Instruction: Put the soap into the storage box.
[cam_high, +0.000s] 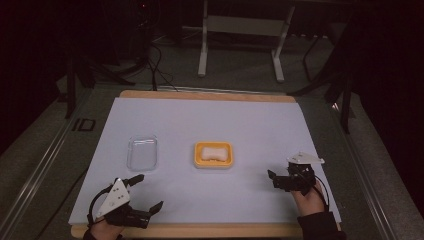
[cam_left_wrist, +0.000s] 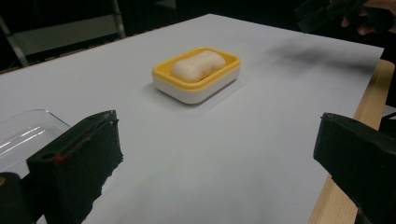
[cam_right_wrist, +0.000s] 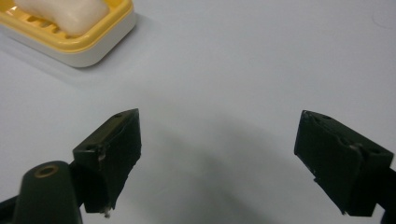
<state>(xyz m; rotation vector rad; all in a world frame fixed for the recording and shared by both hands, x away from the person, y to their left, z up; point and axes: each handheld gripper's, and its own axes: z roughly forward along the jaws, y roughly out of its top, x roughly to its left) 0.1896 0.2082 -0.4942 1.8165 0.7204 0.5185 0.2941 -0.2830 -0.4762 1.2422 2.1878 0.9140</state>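
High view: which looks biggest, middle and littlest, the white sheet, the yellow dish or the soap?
1. White sheet, by far the largest; it covers most of the table.
2. Yellow dish, small on the sheet.
3. Soap, smallest; it lies inside the dish.

Dark lab: cables (cam_high: 155, 65), white-covered table (cam_high: 210, 125).

Letters "ID" readable on dark floor strip (cam_high: 83, 124) left of table; nothing else legible.
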